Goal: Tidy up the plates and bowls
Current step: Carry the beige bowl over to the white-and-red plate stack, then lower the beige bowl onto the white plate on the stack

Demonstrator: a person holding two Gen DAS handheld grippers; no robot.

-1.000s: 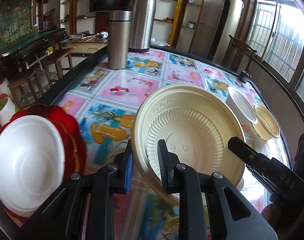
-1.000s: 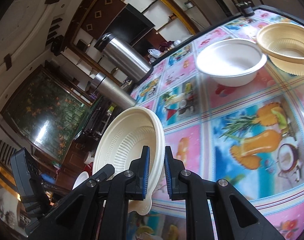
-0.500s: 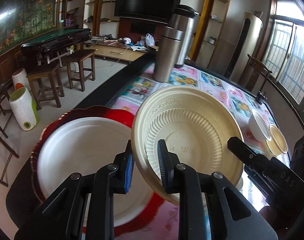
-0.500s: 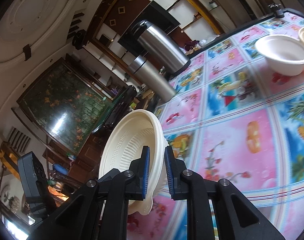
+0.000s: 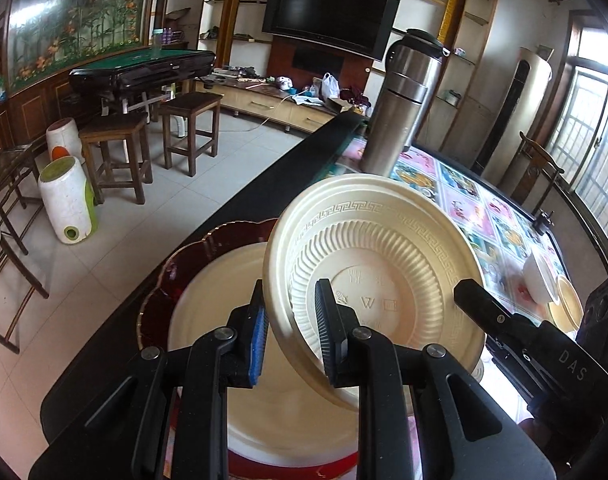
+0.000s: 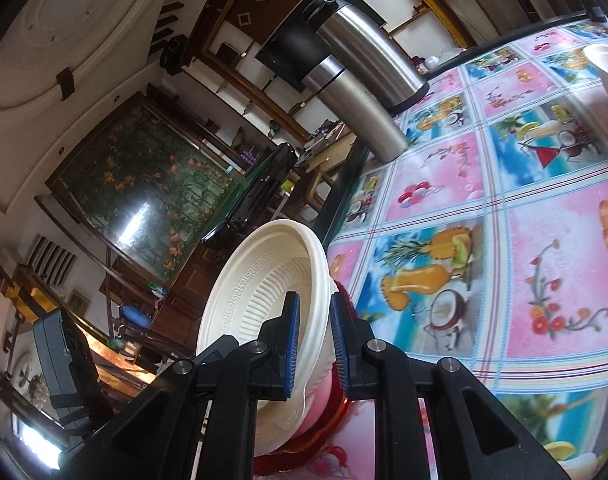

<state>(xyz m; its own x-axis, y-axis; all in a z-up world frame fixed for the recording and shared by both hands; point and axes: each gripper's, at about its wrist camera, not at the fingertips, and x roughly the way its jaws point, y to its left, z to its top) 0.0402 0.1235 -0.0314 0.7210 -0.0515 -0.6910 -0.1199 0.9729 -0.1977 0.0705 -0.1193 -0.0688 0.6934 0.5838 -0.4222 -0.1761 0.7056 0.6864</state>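
A cream patterned plate point(image 5: 384, 264) is held tilted on edge between both grippers. My left gripper point(image 5: 292, 340) is shut on its near rim. My right gripper point(image 6: 314, 344) is shut on the opposite rim of the same plate point(image 6: 264, 292). The plate hangs just above a white plate point(image 5: 232, 344) that lies on a red scalloped plate point(image 5: 164, 288) at the table's near left edge. A white bowl point(image 5: 538, 280) and a cream bowl point(image 5: 566, 304) sit far right on the table.
Two steel flasks point(image 5: 396, 120) stand at the back of the colourful tablecloth point(image 6: 504, 200). The table's dark edge point(image 5: 264, 184) runs along the left. Stools and a white bin stand on the floor beyond it.
Both grippers have carried the cream plate left, from over the tablecloth to over the white plate on the red plate, and lowered it closer.
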